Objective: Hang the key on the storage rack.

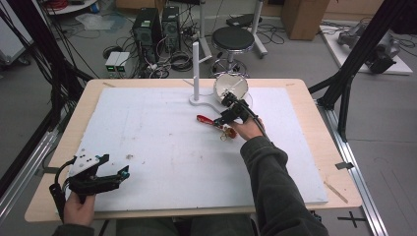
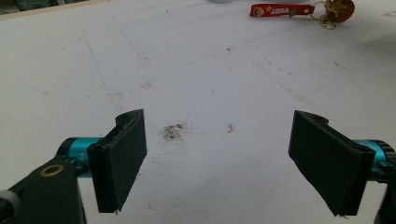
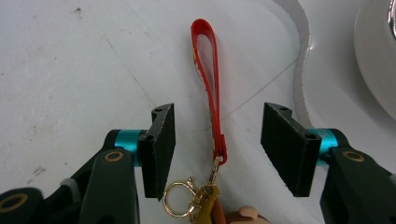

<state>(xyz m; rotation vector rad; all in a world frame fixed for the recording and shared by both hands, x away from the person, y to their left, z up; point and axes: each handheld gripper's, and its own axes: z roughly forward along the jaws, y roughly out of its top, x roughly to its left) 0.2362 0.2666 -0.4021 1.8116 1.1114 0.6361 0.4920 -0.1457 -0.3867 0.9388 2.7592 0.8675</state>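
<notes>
The right gripper (image 3: 217, 154) is seen approx. half open, its jaws set on both sides of the red strap (image 3: 210, 79) w/o touching it; the strap is laid flat on the white board (image 1: 162, 147), near the white stand (image 1: 196, 73). The left gripper (image 2: 217, 163) is kept wide apart, nothing between, and is held low over the board's near left corner.

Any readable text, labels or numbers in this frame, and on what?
Red strap: white print beside a yellow star, seen upside down in the left gripper view, too blurred to read for sure.
In the right gripper view the strap stands edge-on, its print hidden.
Nothing else carries legible text.
</notes>
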